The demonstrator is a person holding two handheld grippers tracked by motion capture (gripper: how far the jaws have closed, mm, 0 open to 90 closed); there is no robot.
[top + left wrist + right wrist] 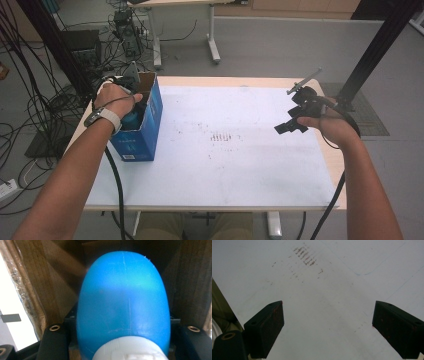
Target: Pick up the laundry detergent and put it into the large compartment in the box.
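A: Status of the right hand-held gripper?

B: Jaws spread wide, nothing between them. It hangs over bare white tabletop, well to the right of the blue carton, with the brown scuff marks ahead of it.

A: And the left hand-held gripper?

B: Pushed down into the open top of the carton. Its own view has the blue bottle sitting between the jaws, white cap nearest the camera, rounded body pointing deeper inside. The jaws look closed against the bottle's sides, though the contact faces are hidden.

A: Where is the bottle relative to the carton?

B: Inside it, brown cardboard walls close on both sides.

A: Procedure for this step?

B: Probable step: moving the bottle through the carton opening. Keep the bottle parallel to the walls, centred between them, and travel straight along the carton's axis. The light carton may drag; the free gripper could steady it.
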